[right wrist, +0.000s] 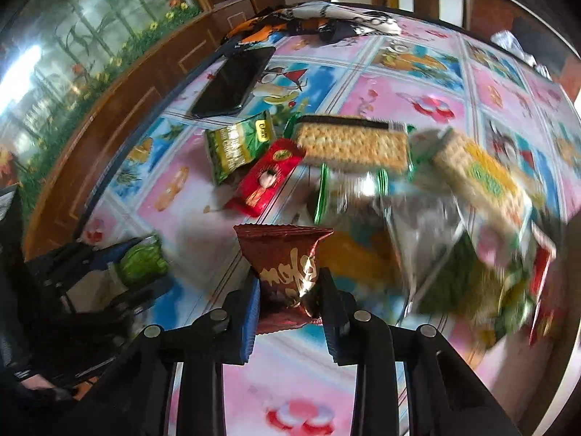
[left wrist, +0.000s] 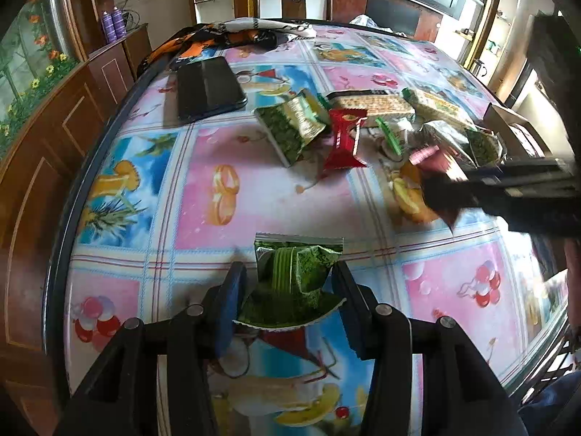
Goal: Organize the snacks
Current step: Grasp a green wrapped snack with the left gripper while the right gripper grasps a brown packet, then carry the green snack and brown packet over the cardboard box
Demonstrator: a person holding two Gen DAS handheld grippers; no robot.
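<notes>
My left gripper [left wrist: 288, 276] is shut on a green snack packet [left wrist: 294, 272], held just above the fruit-print tablecloth [left wrist: 276, 189]. In the right wrist view my right gripper [right wrist: 290, 279] is shut on a brown snack packet [right wrist: 287, 272], also off the table. The left wrist view shows that gripper [left wrist: 446, 189] at the right with the brown packet [left wrist: 439, 167]. A loose pile lies beyond: a green packet [left wrist: 290, 127], a red packet [left wrist: 343, 138], two cracker packs [left wrist: 374, 103] [left wrist: 439, 107] and blurred clear wrappers [right wrist: 417, 225].
A black phone [left wrist: 207, 87] lies at the far left of the table. Bunched cloth [left wrist: 225, 36] sits at the far edge. A cardboard box [left wrist: 508, 120] stands at the right, past the pile. Wooden cabinets [left wrist: 54, 145] run along the left side.
</notes>
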